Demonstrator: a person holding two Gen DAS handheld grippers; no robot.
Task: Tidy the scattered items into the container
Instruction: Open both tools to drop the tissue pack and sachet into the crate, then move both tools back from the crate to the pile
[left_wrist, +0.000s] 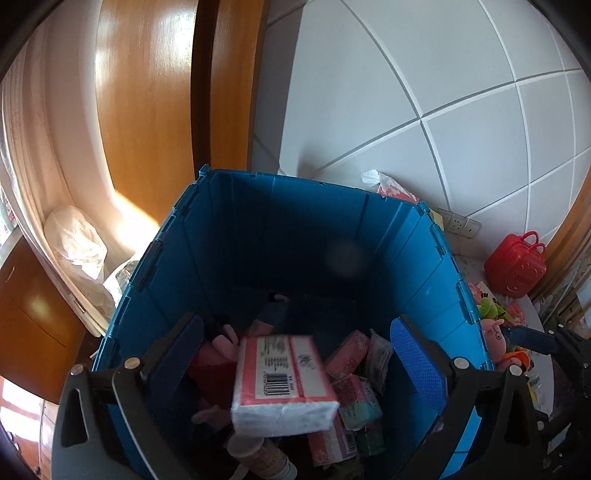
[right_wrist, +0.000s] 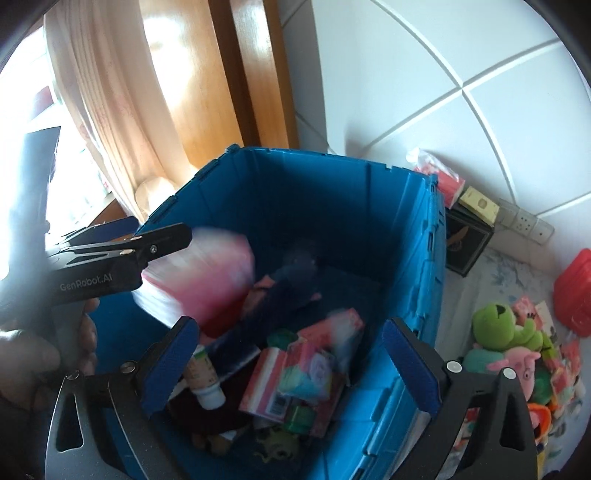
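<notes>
the left gripper (left_wrist: 295, 373) stands spread wide over the blue folding crate (left_wrist: 417, 258), and a pink-and-white tissue pack (left_wrist: 284, 384) sits loose between its jaws, touching neither pad, long axis across the gap, apparently dropping onto the packs and bottle already inside. the right gripper (right_wrist: 291, 369) is spread too and empty above the same crate, and it is the nearer claw to what is left: the green frog plush (right_wrist: 509, 328) and pink pig plush (right_wrist: 517, 362) heaped just to its right, outside the crate wall. they lie on a pale patterned surface by a white tiled wall, so the next reach looks like a short swing rightward and down.
</notes>
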